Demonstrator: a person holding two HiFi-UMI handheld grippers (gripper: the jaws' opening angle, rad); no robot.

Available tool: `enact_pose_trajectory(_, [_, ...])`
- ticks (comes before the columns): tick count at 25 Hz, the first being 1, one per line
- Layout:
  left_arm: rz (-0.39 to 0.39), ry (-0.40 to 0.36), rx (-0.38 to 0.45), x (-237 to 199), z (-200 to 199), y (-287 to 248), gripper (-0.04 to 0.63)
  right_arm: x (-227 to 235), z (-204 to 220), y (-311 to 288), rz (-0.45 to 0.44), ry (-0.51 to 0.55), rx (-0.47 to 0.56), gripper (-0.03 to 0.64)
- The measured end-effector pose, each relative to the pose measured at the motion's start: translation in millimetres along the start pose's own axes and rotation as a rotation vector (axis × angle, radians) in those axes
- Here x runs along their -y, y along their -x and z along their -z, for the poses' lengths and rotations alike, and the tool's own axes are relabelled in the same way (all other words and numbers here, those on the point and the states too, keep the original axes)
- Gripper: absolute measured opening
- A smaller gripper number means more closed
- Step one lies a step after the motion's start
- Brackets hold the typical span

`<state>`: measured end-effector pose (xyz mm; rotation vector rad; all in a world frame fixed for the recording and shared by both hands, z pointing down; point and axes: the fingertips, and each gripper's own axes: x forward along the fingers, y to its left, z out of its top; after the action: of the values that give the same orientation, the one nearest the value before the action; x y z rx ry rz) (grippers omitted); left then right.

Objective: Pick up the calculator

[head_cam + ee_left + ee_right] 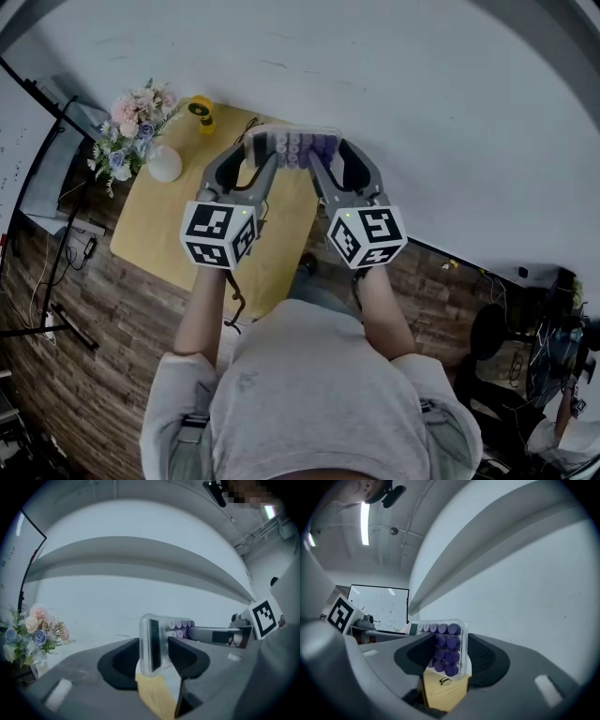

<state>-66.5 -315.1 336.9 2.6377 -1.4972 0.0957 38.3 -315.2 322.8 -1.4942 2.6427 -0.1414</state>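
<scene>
The calculator (292, 147), a clear-cased block with purple keys, hangs in the air above the far edge of the wooden table (159, 234). My left gripper (262, 155) is shut on its left end and my right gripper (326, 157) on its right end. The left gripper view has the display end of the calculator (153, 644) pinched between the dark pads of that gripper (154, 657), with the right gripper's (220, 634) arm reaching in from the far side. In the right gripper view the keypad end (446, 648) stands upright between that gripper's (446, 660) pads.
A bunch of flowers (133, 127) in a round white vase (165, 165) and a small yellow object (200, 112) stand at the table's far left corner. A white wall (422, 112) rises just beyond the table. Cables and stands (56, 309) lie on the wooden floor to the left.
</scene>
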Motion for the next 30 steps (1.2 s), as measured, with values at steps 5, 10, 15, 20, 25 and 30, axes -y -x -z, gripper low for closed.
enact_pose_trajectory(5, [0.005, -0.026, 0.040, 5, -16, 7, 0.202, -6, -17, 6, 0.000, 0.030, 0.044, 0.209])
enact_pose_trajectory(10, [0.009, -0.053, 0.071, 10, -30, 13, 0.202, -10, -31, 13, 0.000, 0.048, 0.078, 0.209])
enact_pose_trajectory(15, [0.010, -0.063, 0.102, 14, -41, 20, 0.202, -17, -43, 18, 0.001, 0.084, 0.112, 0.209])
enact_pose_trajectory(20, [-0.002, -0.088, 0.128, 16, -49, 26, 0.202, -22, -51, 22, -0.002, 0.109, 0.138, 0.209])
enact_pose_trajectory(25, [-0.005, -0.101, 0.144, 17, -54, 32, 0.202, -28, -56, 25, -0.003, 0.132, 0.153, 0.209])
enact_pose_trajectory(30, [-0.008, -0.110, 0.159, 19, -58, 36, 0.202, -31, -60, 29, -0.002, 0.144, 0.164, 0.209])
